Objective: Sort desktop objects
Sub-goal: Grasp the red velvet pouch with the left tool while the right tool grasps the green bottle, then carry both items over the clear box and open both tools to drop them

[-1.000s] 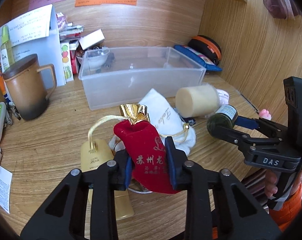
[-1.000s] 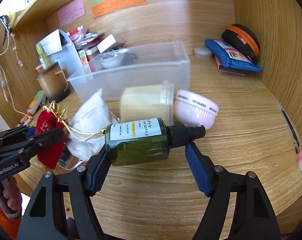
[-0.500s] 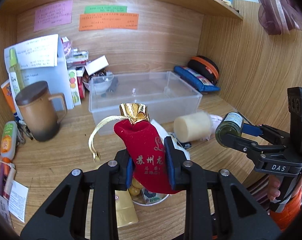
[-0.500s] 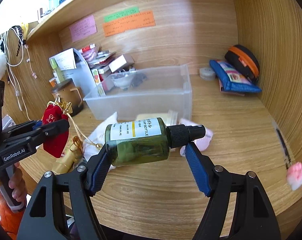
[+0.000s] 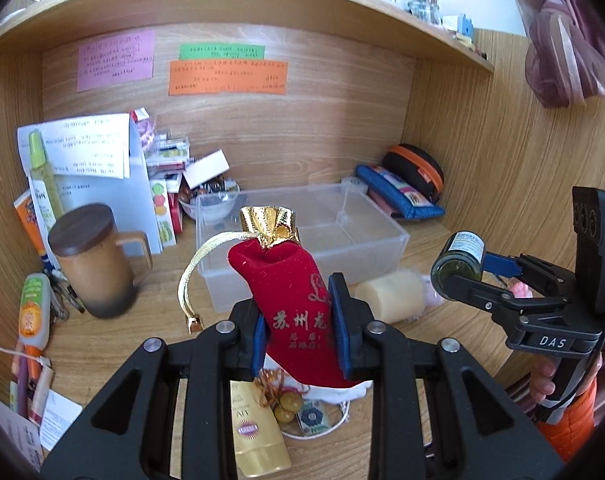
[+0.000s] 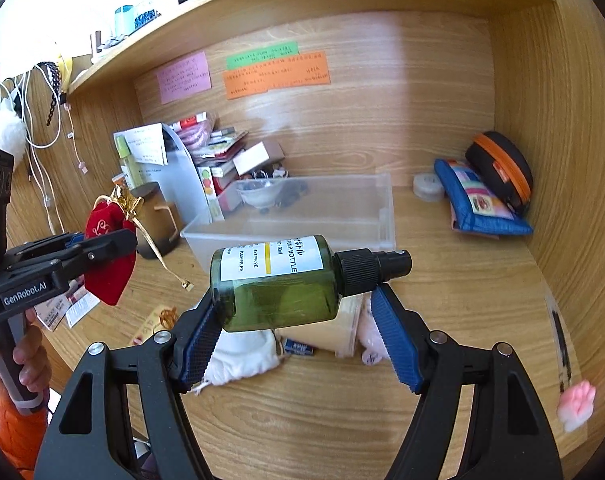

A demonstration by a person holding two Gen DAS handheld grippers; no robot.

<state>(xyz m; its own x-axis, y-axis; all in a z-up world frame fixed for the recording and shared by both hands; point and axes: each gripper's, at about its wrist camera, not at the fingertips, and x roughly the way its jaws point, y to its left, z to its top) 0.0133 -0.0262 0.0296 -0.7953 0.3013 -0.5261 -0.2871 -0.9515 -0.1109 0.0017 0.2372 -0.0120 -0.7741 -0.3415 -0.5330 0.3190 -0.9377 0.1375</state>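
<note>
Left tool (image 5: 298,320) raised, fingers clamped on a red pouch (image 5: 290,300); right tool (image 6: 298,332) raised, gripping a green bottle (image 6: 278,284) sideways.

My right claw (image 6: 298,328) carries the green bottle (image 6: 278,284), its white label reading "PUMP BOTTLE". My left claw (image 6: 102,248) shows "GenRobot.AI" on its side; from the other camera my right claw reads "DAS". The red pouch (image 5: 298,312) bears gold Chinese characters. The yellow tube (image 5: 254,432) says "UV". The wall notes (image 5: 228,76) are too small to read.
</note>
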